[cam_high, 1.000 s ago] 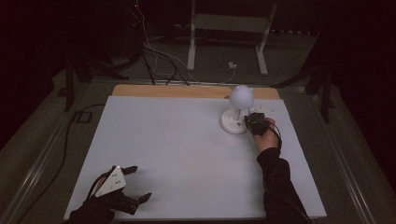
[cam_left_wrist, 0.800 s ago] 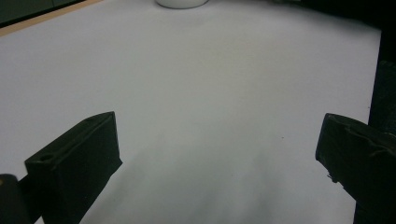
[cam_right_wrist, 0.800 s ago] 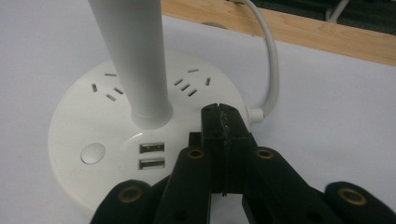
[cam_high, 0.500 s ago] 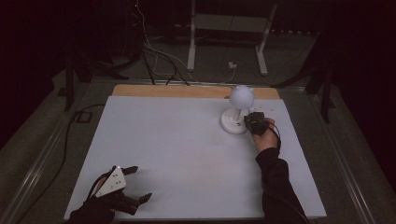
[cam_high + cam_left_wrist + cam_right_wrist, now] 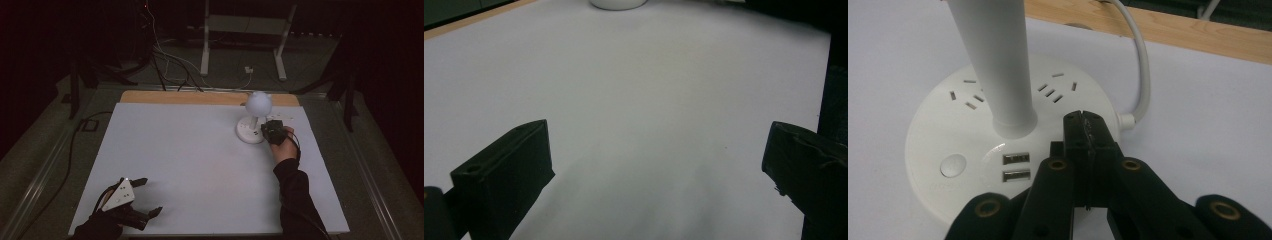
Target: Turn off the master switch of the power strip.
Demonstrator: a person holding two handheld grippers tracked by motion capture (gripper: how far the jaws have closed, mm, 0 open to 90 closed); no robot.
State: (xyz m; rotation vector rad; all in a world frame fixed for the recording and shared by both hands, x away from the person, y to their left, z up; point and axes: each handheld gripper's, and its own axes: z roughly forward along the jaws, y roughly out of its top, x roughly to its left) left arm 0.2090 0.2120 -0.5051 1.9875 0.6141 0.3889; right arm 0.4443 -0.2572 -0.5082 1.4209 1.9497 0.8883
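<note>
Two tools: right tool (image 5: 1087,131) closed, empty, over lamp base (image 5: 948,150); left tool (image 5: 142,197) wide open, empty

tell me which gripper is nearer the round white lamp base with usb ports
Right. The right gripper has its shut fingers over the round white lamp base, beside the stem. The left gripper sits open at the table's near left corner, far from it.

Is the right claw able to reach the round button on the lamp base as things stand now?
Probably yes. The right claw, shut, sits over the lamp base; the round button lies beside the stem with nothing between.
</note>
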